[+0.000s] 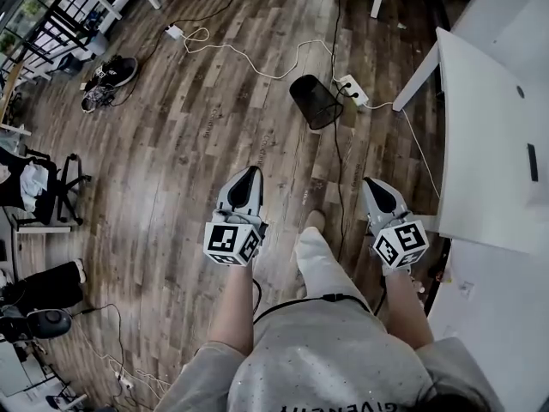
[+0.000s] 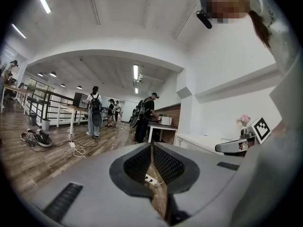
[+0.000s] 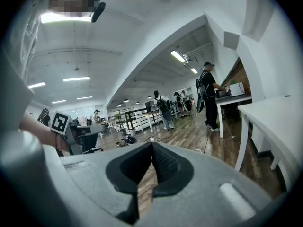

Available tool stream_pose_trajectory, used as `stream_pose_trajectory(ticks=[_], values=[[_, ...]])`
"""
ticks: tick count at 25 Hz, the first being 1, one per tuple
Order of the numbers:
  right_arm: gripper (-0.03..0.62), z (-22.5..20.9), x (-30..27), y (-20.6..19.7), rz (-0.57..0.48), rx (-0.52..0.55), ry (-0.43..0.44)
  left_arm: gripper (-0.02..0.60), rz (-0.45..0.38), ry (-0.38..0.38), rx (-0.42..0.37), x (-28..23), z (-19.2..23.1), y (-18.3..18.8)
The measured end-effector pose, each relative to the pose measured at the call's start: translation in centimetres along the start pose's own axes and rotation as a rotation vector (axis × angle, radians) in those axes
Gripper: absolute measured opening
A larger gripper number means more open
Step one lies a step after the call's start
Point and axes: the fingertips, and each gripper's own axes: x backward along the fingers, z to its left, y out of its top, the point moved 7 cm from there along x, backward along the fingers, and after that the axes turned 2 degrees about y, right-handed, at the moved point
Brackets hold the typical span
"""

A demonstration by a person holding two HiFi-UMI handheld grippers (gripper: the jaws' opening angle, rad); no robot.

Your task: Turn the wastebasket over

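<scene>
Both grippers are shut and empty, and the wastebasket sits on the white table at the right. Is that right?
No. The wastebasket is on the wooden floor beside a power strip, not on the white table; the head view shows it. The left gripper and right gripper are indeed shut and empty.

A row of dark capital letters stands on the person's grey shirt (image 1: 343, 359), upside down and half cut by the lower edge; it cannot be read surely. Above the shirt, two white cubes (image 1: 233, 241) bear black square code patterns, no letters.
</scene>
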Motion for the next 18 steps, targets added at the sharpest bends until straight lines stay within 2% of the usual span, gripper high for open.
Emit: stream_pose_trajectory(ticks=[5,7,11,18], values=[[-0.003,-3.8,-3.9,0.7,0.025,-0.022,-0.019,0.012,0.034,-0.022,0.017,-5.6,1.3,-0.5],[0.037,-5.3,-5.4,0.8,0.037,-0.037,-0.027,0.014,0.048,-0.036,0.032,-7.9,1.8,-0.8],[0.058,-8.3,-7.9,0.6,0.066,-0.056,-0.042,0.019,0.099,-0.058,0.064,-12.4,2.3,-2.1],[0.069,-13.4,-11.5,-0.6,0.104,-0.091,-0.065,0.080,0.162,-0.051,0.094,-18.6,3.5,-4.7]])
